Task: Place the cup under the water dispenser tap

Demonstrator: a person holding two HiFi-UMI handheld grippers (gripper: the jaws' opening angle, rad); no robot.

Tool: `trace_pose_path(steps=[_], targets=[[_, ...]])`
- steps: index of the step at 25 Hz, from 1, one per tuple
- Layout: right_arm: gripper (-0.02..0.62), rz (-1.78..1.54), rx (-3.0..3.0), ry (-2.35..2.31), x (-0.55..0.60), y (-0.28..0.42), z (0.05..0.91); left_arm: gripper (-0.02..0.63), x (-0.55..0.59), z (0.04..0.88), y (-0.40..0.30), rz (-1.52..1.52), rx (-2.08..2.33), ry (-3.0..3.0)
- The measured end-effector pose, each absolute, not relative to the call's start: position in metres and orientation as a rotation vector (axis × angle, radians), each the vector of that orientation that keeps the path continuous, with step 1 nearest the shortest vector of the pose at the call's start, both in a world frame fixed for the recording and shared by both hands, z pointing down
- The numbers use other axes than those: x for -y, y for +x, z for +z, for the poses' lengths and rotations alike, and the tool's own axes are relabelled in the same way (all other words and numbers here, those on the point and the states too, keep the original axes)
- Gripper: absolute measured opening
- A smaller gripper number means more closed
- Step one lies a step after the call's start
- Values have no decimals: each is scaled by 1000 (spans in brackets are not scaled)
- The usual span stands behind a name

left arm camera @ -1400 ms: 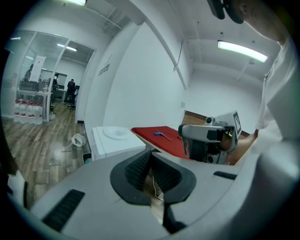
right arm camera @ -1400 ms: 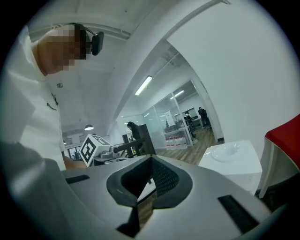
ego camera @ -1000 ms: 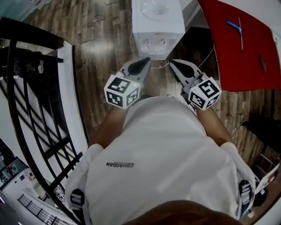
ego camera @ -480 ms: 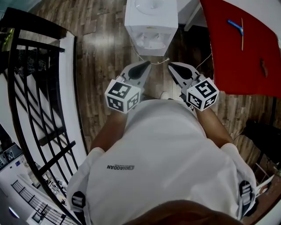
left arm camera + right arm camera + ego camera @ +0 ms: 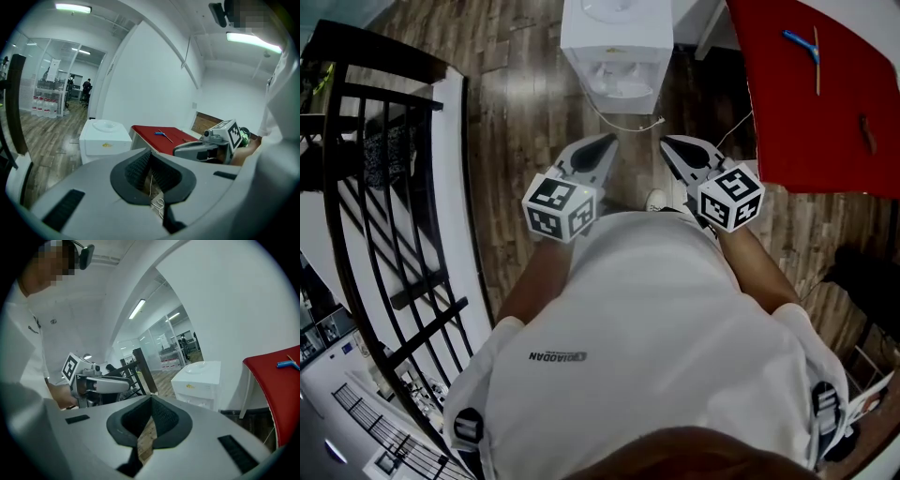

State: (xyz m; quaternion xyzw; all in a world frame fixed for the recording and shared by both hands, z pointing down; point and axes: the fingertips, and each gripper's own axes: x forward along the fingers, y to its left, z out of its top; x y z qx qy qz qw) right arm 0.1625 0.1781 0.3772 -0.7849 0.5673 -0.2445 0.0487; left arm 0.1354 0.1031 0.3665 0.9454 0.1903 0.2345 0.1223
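Head view: the person stands on the wood floor, well back from the dispenser (image 5: 616, 28), with both grippers held out in front and pointing at it. No cup shows in any view, neither on the floor nor on the red table (image 5: 811, 94). The recess (image 5: 622, 82) under the taps is pale and too small to read, so a cup may stand in there or may not. That leaves two readings: the cup is somewhere out of frame, or it already sits under the tap. These pictures don't settle it.

On to the jaws. The left gripper (image 5: 607, 141) has its pads meeting at the tips, and only floor and a loose white cable (image 5: 628, 122) show through the gap behind them. It carries nothing. The right gripper (image 5: 668, 142) is the same: tips together, bare floorboards in the gap, nothing held. Neither gripper touches the dispenser.
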Motion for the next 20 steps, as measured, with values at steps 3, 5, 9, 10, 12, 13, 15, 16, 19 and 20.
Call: trace_pose_path(steps=[3,5,9,10,12,13,15,16,19,20], targets=[[21,-743,-1665,-2398,-172,162,378,-5,-92,366,136,691,-580,2760],[21,-746,-1616,-2393,-166,160,379,-5,-82,366,133,702,-600,2768],[21,-750,-1574,-2399,-146,151,383,-5,-59,375,122,733,-610,2748],[21,-756,-1562,-2399,-142,150,385,-5,-56,377,120,740,-615,2732],[21,-762,-1544,-2404,-134,147,387,-5,-53,378,116,743,-639,2715],[21,-763,-1543,-2409,-129,145,387,-5,-50,377,114,741,-653,2715],[21,-763,-1554,-2421,-120,140,387,-5,-44,376,112,737,-674,2721],[21,-765,-1557,-2426,-117,138,387,-5,-41,377,111,736,-679,2722],[21,-769,-1540,-2436,-112,138,388,-5,-33,378,110,739,-686,2718],[21,-770,-1535,-2441,-112,138,387,-5,-32,378,109,736,-690,2718]])
